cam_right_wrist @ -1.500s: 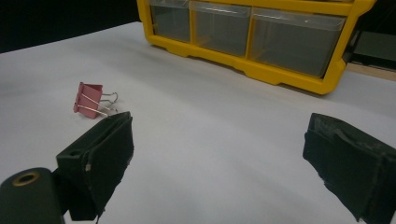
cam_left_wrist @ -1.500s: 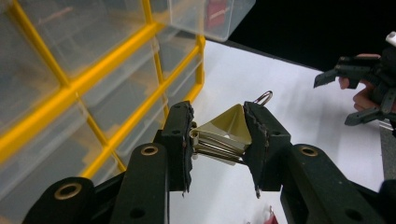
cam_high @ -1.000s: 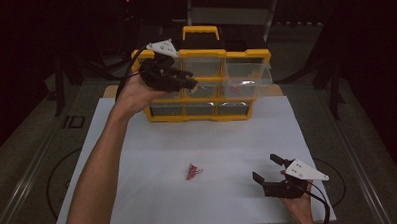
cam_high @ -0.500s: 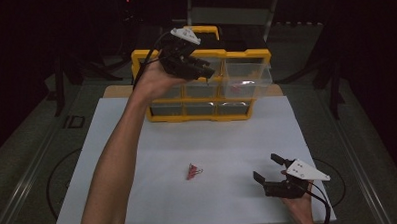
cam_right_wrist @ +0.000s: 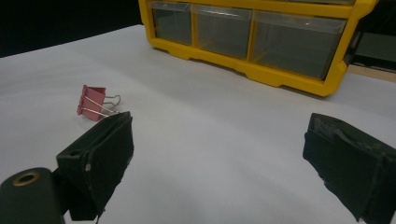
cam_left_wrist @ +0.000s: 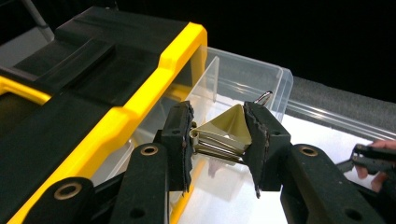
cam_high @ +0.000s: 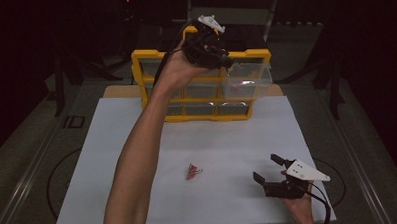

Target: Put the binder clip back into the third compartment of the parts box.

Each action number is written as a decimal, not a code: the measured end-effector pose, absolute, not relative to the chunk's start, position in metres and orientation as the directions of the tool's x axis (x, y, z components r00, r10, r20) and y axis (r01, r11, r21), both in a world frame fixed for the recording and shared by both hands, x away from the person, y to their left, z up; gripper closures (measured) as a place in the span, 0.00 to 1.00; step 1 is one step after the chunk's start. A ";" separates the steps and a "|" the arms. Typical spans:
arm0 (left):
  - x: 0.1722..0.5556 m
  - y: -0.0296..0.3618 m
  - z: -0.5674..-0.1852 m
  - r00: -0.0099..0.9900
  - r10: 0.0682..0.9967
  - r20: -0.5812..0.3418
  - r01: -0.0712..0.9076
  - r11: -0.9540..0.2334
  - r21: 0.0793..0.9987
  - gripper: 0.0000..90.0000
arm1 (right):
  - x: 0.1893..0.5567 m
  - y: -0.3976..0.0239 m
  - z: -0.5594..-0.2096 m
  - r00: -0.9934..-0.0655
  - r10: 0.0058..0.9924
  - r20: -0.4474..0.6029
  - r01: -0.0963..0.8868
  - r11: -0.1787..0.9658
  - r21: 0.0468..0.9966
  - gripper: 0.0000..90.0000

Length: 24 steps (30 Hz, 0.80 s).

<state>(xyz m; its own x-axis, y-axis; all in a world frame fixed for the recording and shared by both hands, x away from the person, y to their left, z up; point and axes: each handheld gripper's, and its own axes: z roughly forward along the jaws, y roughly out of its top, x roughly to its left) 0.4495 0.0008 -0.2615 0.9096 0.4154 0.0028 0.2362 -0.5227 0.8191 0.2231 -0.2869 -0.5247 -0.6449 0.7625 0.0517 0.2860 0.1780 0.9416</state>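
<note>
Nearest the person, the right tool (cam_high: pixel 269 170) rests on the white counter (cam_high: pixel 227 141) with its jaws wide apart and nothing between them, the pink binder clip (cam_high: pixel 193 170) lying loose to its left. Farther off, the left tool (cam_left_wrist: pixel 217 135) is clamped on a pale binder clip (cam_left_wrist: pixel 223 132) above the pulled-out clear drawer (cam_left_wrist: pixel 252 84) of the yellow organizer (cam_high: pixel 145 79). Released off-centre, the clip could strike the drawer's rim and bounce out.
</note>
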 end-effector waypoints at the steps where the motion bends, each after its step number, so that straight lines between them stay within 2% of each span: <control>1: 0.450 -0.002 -0.262 0.910 0.415 0.003 0.236 -0.523 0.819 0.72 | 0.223 -0.287 -0.525 -0.645 0.763 0.050 0.285 0.178 0.942 0.09; 6: 0.455 -0.010 -0.266 0.905 0.425 -0.016 0.259 -0.521 0.813 0.72 | 0.223 -0.288 -0.524 -0.642 0.765 0.054 0.286 0.174 0.942 0.09; 9: 0.456 -0.011 -0.269 0.896 0.442 -0.041 0.282 -0.494 0.822 0.67 | 0.223 -0.288 -0.524 -0.642 0.765 0.052 0.285 0.174 0.943 0.09; 11: 0.456 -0.011 -0.272 0.866 0.500 -0.008 0.302 -0.510 0.805 0.19 | 0.223 -0.289 -0.524 -0.640 0.766 0.053 0.285 0.173 0.943 0.09; 12: 0.456 -0.010 -0.273 0.865 0.501 -0.017 0.310 -0.509 0.803 0.11 | 0.222 -0.289 -0.524 -0.640 0.766 0.055 0.285 0.170 0.943 0.09; 14: 0.456 -0.006 -0.274 0.853 0.522 -0.006 0.320 -0.514 0.796 0.02 | 0.222 -0.290 -0.524 -0.639 0.767 0.054 0.284 0.171 0.943 0.09; 24: 0.444 0.021 -0.289 0.842 0.540 0.011 0.318 -0.511 0.799 0.00 | 0.222 -0.288 -0.524 -0.640 0.767 0.051 0.284 0.175 0.943 0.09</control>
<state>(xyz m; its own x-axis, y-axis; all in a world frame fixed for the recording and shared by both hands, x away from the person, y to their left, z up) 0.4436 0.0209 -0.2893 0.8416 0.5401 0.0106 0.3177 -0.5108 0.7989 0.2223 -0.2883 -0.5243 -0.6399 0.7668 0.0510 0.2843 0.1745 0.9427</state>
